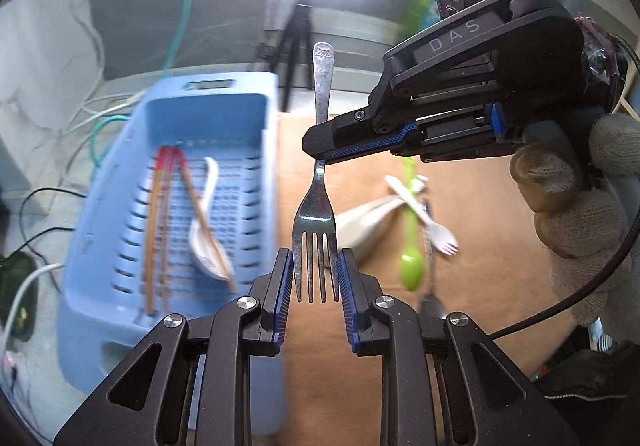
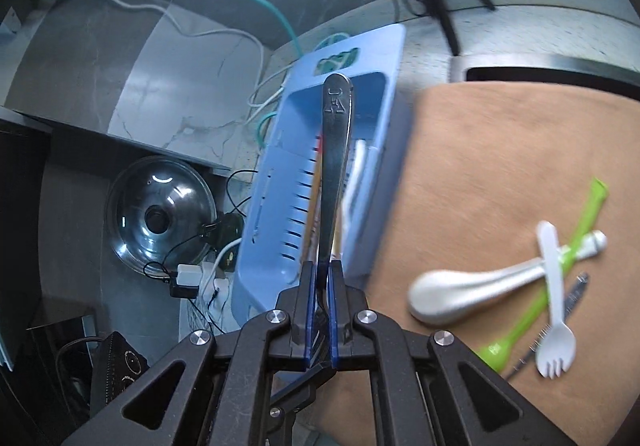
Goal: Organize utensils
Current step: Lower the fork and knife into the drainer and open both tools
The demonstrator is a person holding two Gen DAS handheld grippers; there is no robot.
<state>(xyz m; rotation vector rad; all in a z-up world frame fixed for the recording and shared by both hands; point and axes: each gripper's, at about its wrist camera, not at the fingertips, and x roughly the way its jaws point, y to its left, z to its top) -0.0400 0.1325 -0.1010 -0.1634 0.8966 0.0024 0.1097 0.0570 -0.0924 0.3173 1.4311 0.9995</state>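
Fork (image 1: pixel 316 206): metal, held upright in the air over the near edge of the worktop, tines toward my left camera, handle end pointing away and up; both my tools grip it at once.
Left hand-held gripper (image 1: pixel 315 274): my blue pads sit against the two outer tines, one on each side, clamped on the fork head with a narrow gap between them.
Right hand-held gripper (image 2: pixel 320 278): jaws nearly together, pinching the fork's neck edge-on; in the left view it comes in from the right and crosses the fork just above the head.
My right hand (image 1: pixel 580 198): in a knit glove, wrapped round the right tool's grip, at the right edge of the left view.
Basket (image 1: pixel 168 206): pale blue, slotted, on the left of the fork and just beside the brown mat; blurred.
In the basket: chopsticks (image 1: pixel 160 222) with red ends lying lengthwise on the left, and a white spoon (image 1: pixel 206 238) beside them with one more chopstick across it.
Mat (image 2: pixel 480 174): brown, covering the worktop right of the basket.
On the mat, far right of the fork: a white ladle-shaped spoon (image 2: pixel 460 294), a green spoon (image 2: pixel 548 278) lying across it, a white spork (image 2: pixel 554 310) on top of both, and a dark metal piece (image 2: pixel 572 298) partly under them that I cannot identify.
Pot lid (image 2: pixel 160 218): glass, below and left of the basket in the right view.
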